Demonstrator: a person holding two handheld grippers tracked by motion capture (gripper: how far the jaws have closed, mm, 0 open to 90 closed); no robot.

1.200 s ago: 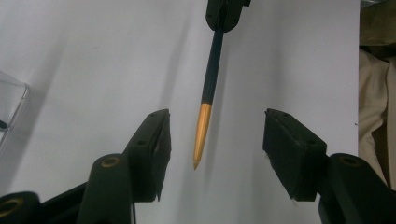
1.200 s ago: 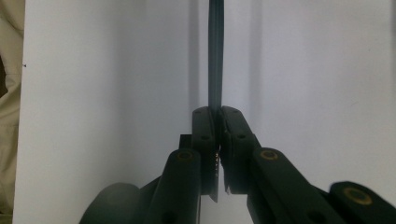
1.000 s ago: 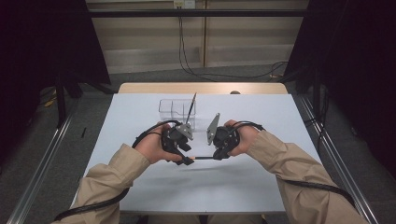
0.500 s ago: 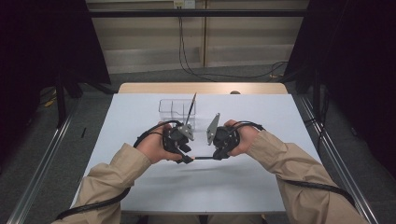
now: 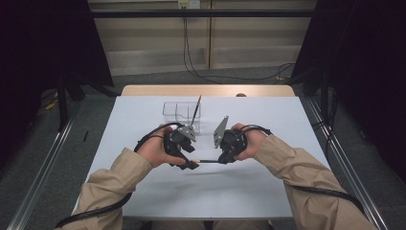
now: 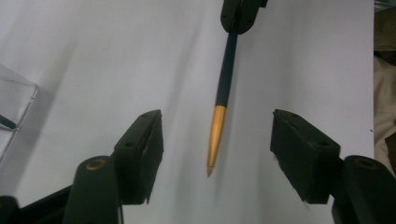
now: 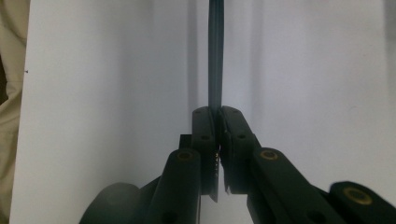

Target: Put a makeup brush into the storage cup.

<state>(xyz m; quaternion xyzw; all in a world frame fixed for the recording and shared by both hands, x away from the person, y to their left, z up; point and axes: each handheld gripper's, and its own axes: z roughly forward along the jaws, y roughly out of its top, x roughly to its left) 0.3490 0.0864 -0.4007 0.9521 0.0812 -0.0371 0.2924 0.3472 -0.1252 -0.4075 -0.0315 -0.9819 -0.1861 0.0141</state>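
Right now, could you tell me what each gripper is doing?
Left gripper: open, jaws just widened; pen tip between them, untouched.
Right gripper: shut on the pen.

The pen (image 6: 225, 79) looks like smooth dark plastic with a shiny gold metal tip. Left gripper (image 6: 217, 154) pads look like matt black plastic. Table (image 5: 268, 187) cover's a flat matt white, and that organizer (image 5: 178, 111) is clear glossy plastic.

pen (image 6: 224, 88): dark barrel, gold tip | table (image 5: 143, 115): white | sleeves (image 5: 297, 163): tan | organizer (image 5: 174, 111): clear
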